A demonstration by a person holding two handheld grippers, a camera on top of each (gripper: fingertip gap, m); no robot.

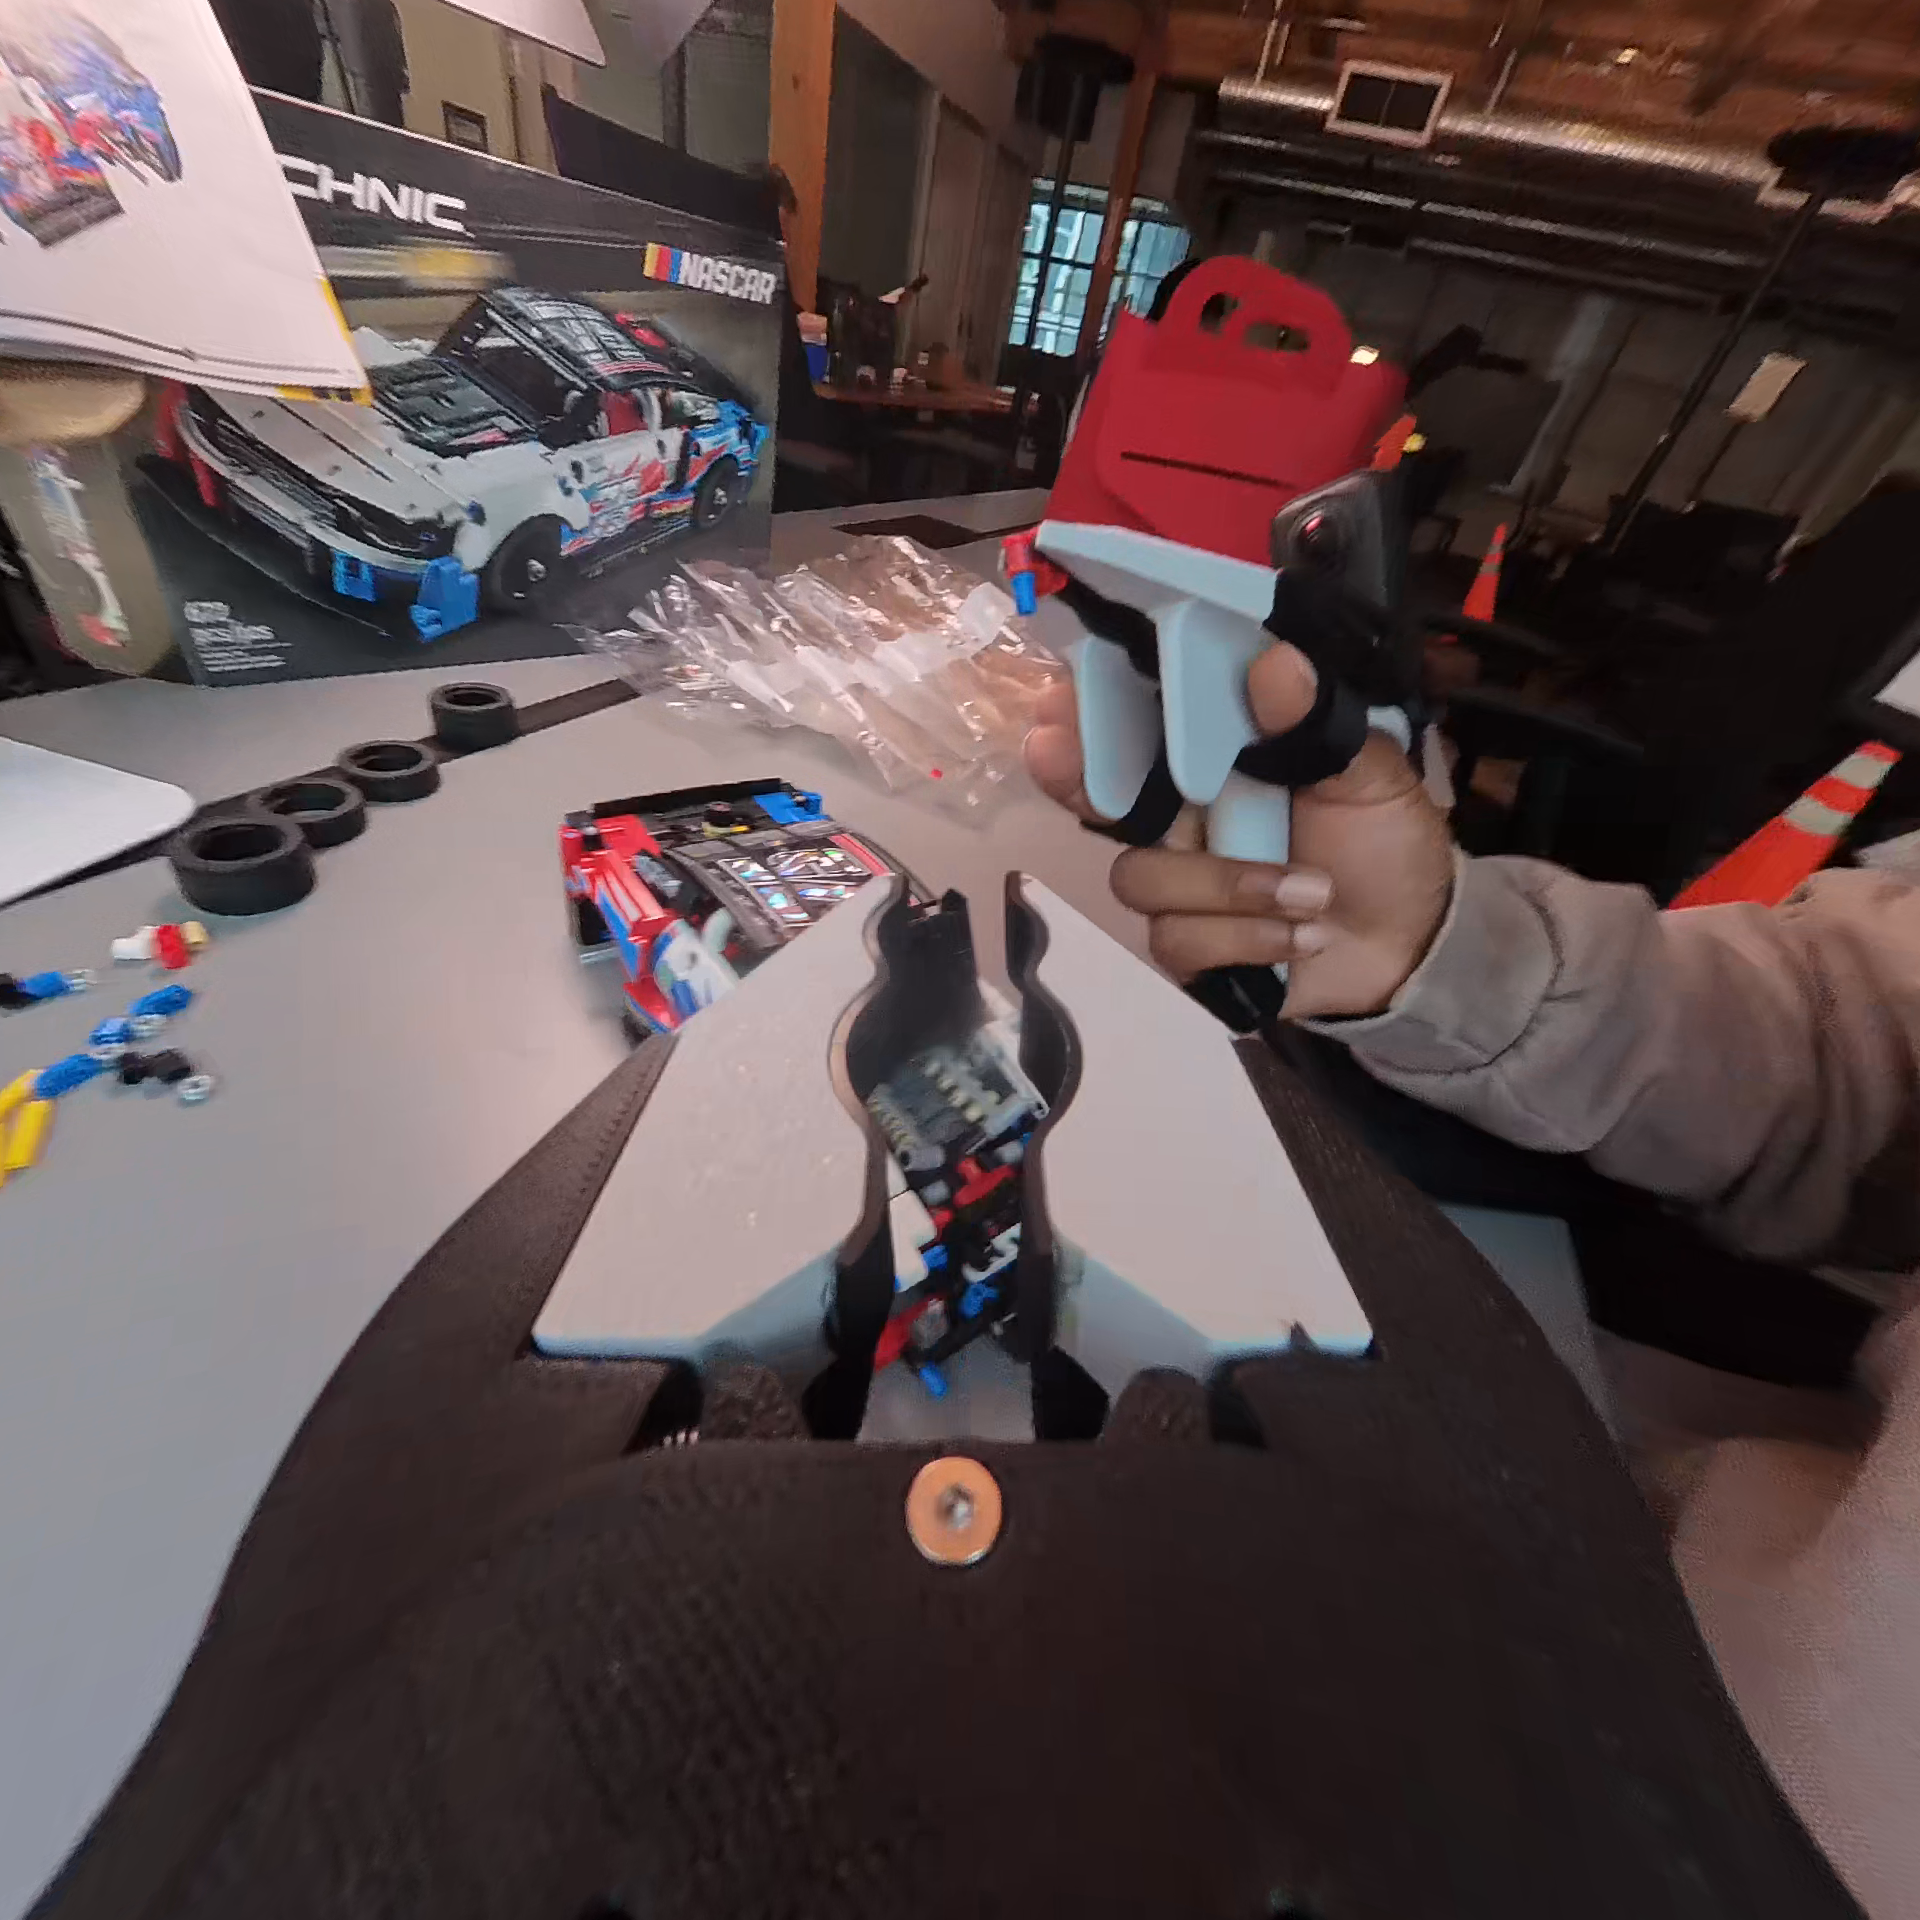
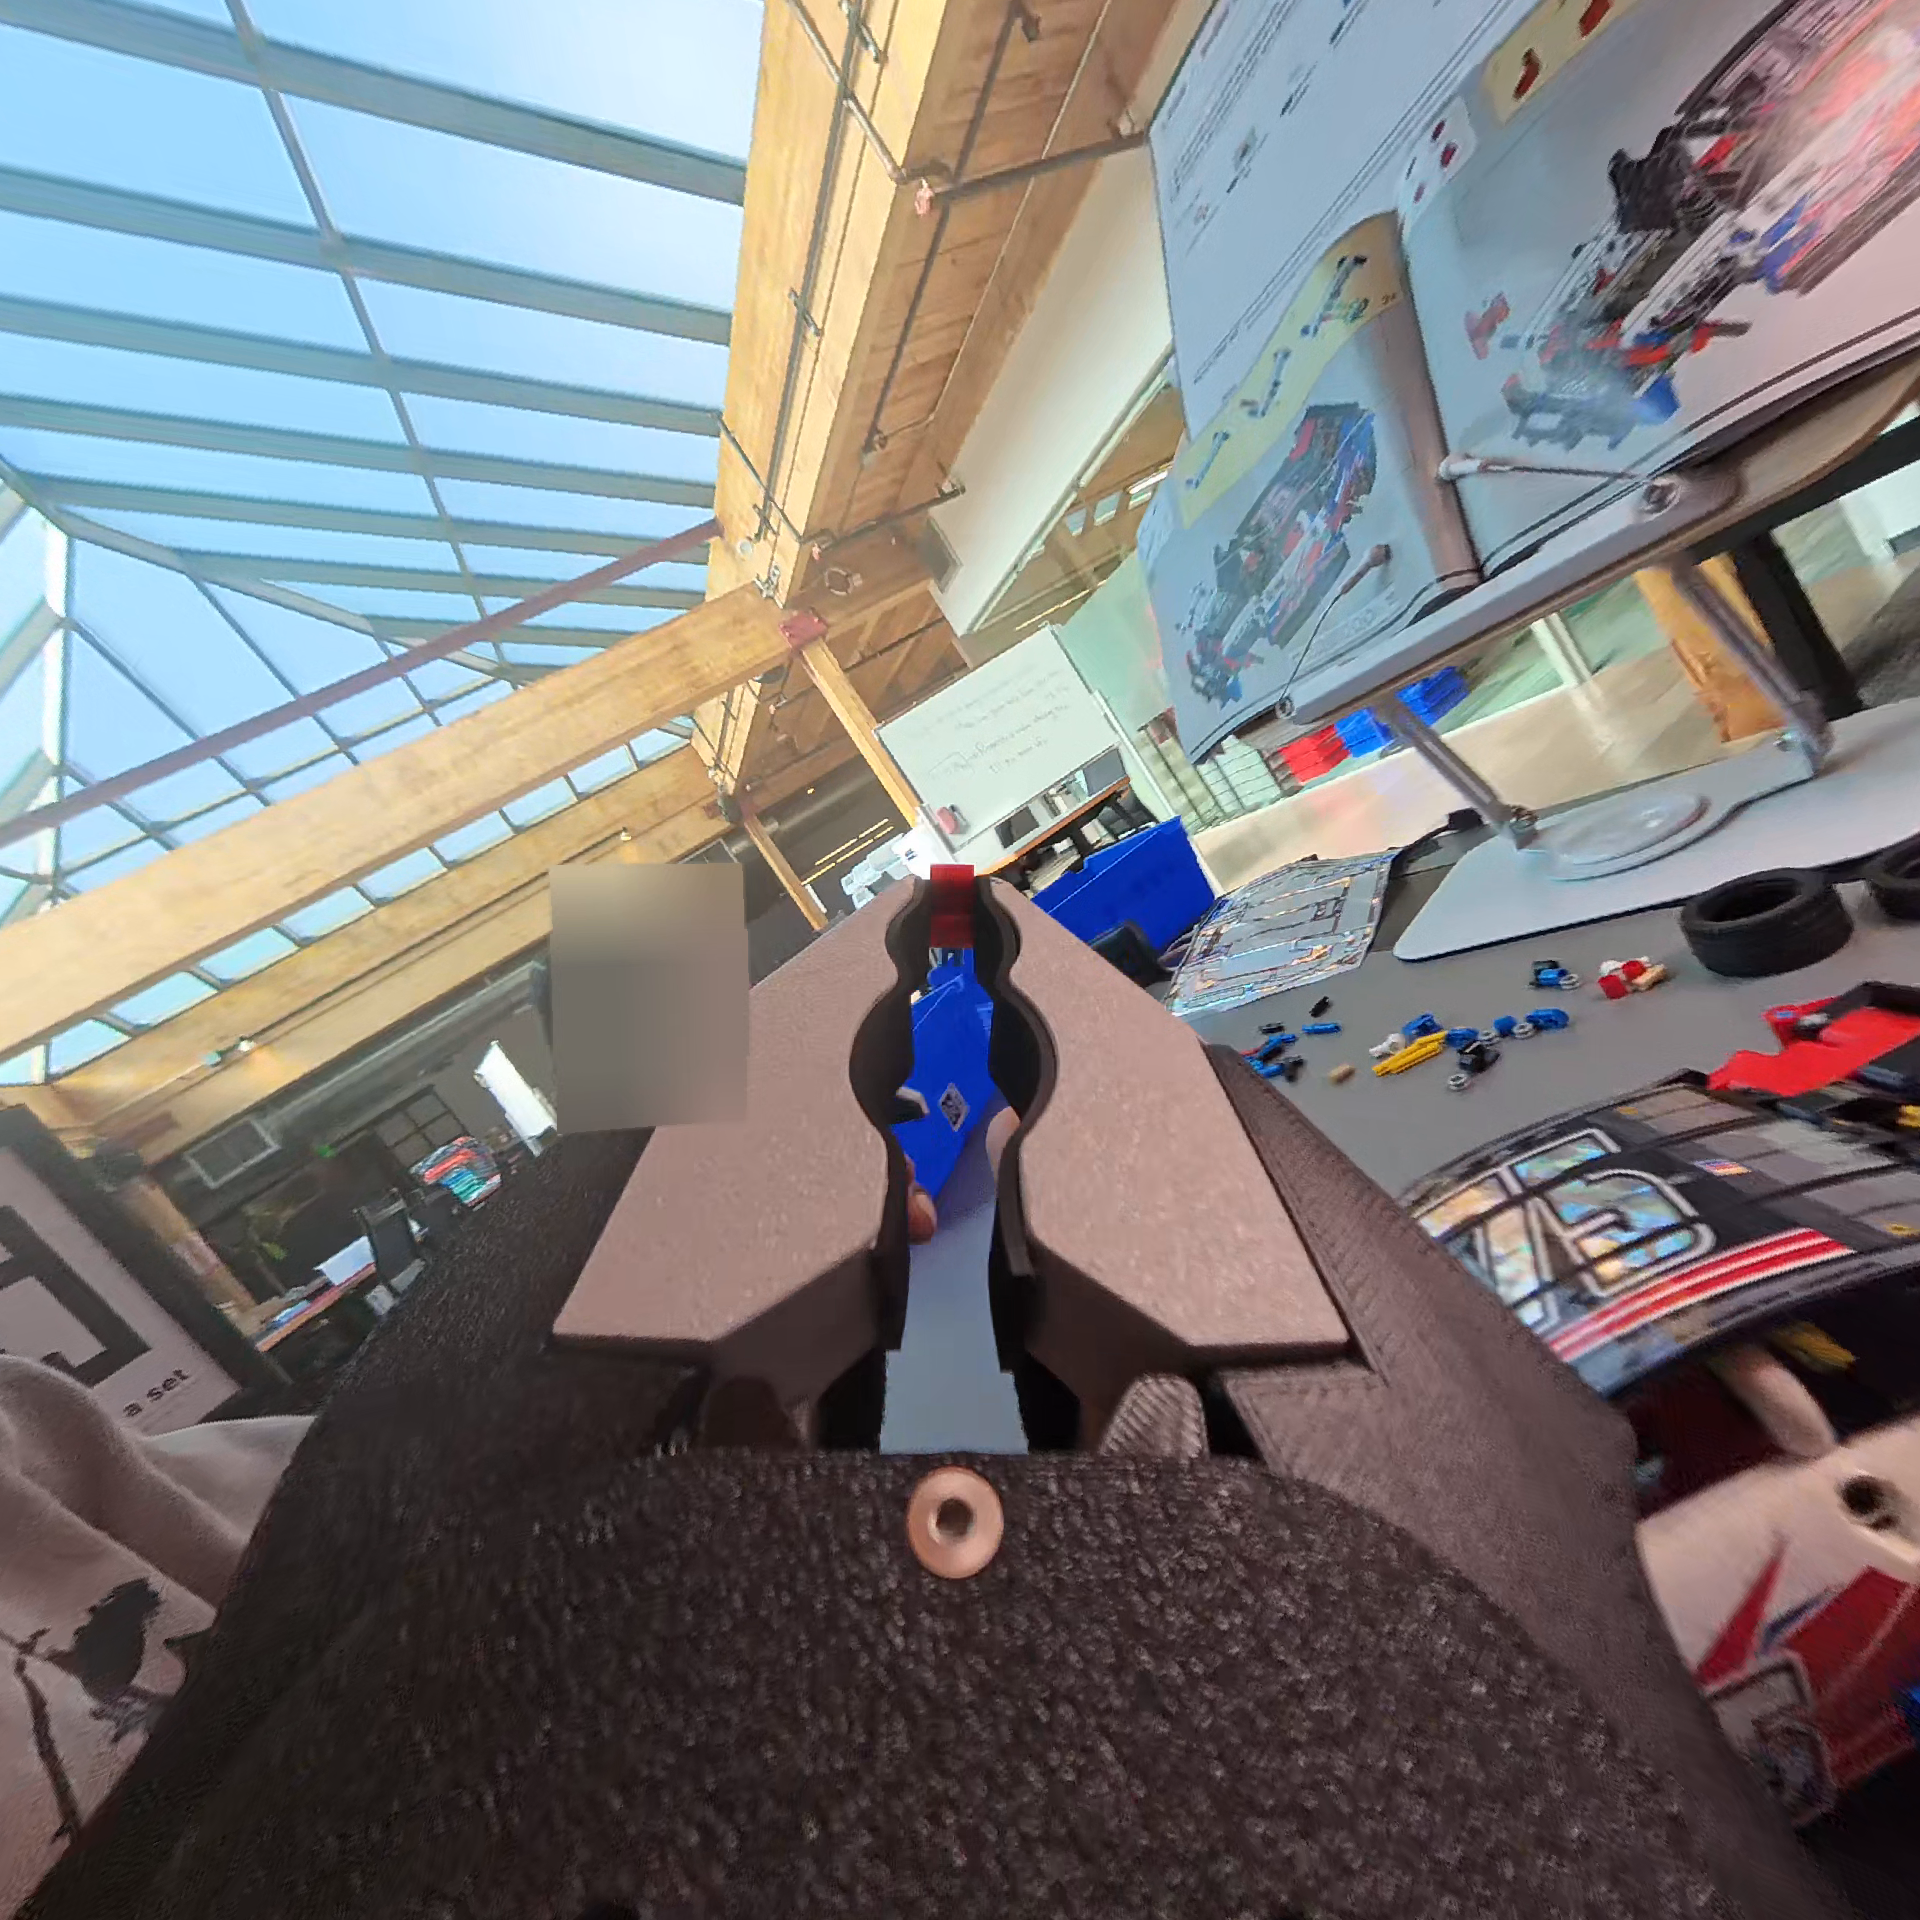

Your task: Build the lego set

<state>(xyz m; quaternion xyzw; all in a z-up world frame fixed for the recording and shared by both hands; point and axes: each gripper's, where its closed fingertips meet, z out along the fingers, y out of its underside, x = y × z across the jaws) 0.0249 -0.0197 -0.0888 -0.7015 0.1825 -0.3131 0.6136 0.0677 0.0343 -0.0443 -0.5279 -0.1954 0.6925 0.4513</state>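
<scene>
The left tongs (image 1: 961, 909) sit nearly closed around the partly built lego car chassis (image 1: 951, 1164), whose black, red and blue parts show through the narrow gap between the pale fingers. Just beyond the tips, the car's body shell (image 1: 717, 883), with its shiny stickered roof and red-and-blue side, rests on the grey tabletop (image 1: 364, 1195). To its left lie loose small pieces (image 1: 125, 1029) in blue, red, yellow and black, and a curving row of four black tyres (image 1: 312, 810). Raised at the right, a hand (image 1: 1278, 883) in a beige sleeve holds the right tongs (image 2: 951, 904), tilted upward and pinching a small red piece (image 2: 951, 902) at the very tips. Behind them lies a heap of clear plastic bags (image 1: 862, 665). Farther back stands the set's box (image 1: 499, 436), picturing the finished car, with the open instruction booklet (image 2: 1558, 312) propped on a stand above the tabletop's far edge. A sticker sheet (image 2: 1283, 930) lies flat near the stand's base.
</scene>
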